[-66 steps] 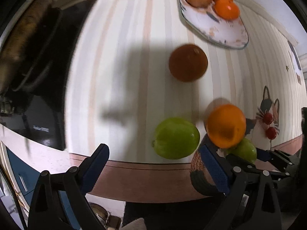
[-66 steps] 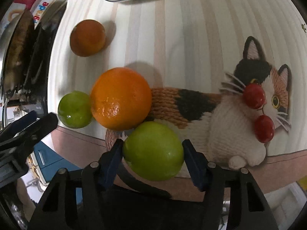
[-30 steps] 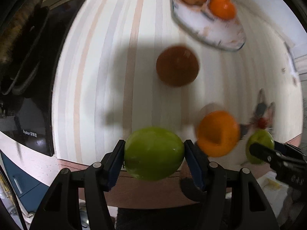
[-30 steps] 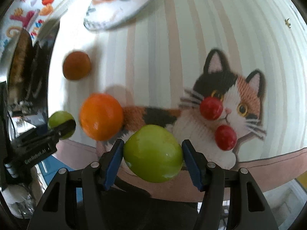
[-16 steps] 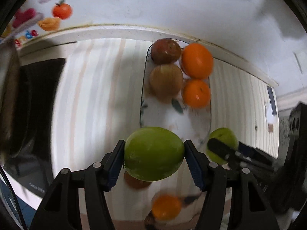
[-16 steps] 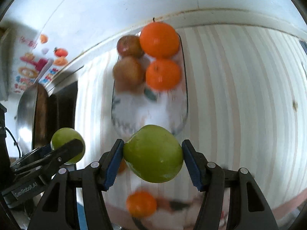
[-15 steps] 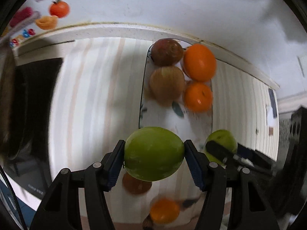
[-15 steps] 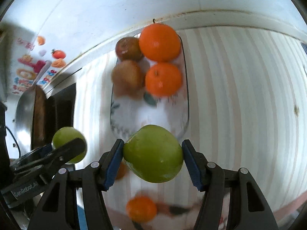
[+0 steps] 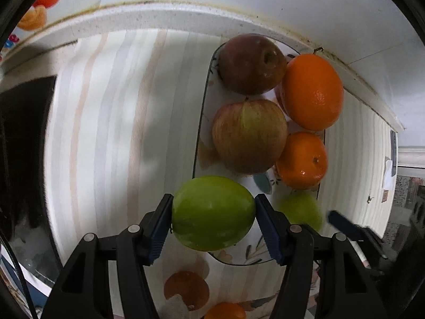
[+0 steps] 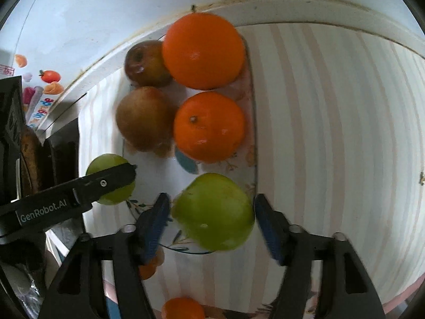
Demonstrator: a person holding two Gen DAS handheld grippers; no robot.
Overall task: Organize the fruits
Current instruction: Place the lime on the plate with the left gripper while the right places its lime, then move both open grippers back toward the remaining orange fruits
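My left gripper (image 9: 213,222) is shut on a green apple (image 9: 212,212) and holds it above the near end of the floral plate (image 9: 203,101). My right gripper (image 10: 212,219) has its jaws parted with a small gap on each side of a second green apple (image 10: 213,211), over the plate's (image 10: 148,167) near right part. The plate holds a dark red apple (image 9: 251,63), a striped apple (image 9: 248,135), a large orange (image 9: 312,91) and a small orange (image 9: 301,159). The right gripper's apple (image 9: 300,210) also shows in the left wrist view.
Two more oranges (image 9: 186,288) (image 10: 182,308) lie on the striped cloth near the plate's near end. A white wall ledge (image 9: 186,8) runs behind the plate. A dark stove (image 9: 21,146) stands to the left.
Both grippers have moved closer to the plate and lower over its near end with their apples. The right gripper's jaws have parted from its apple.
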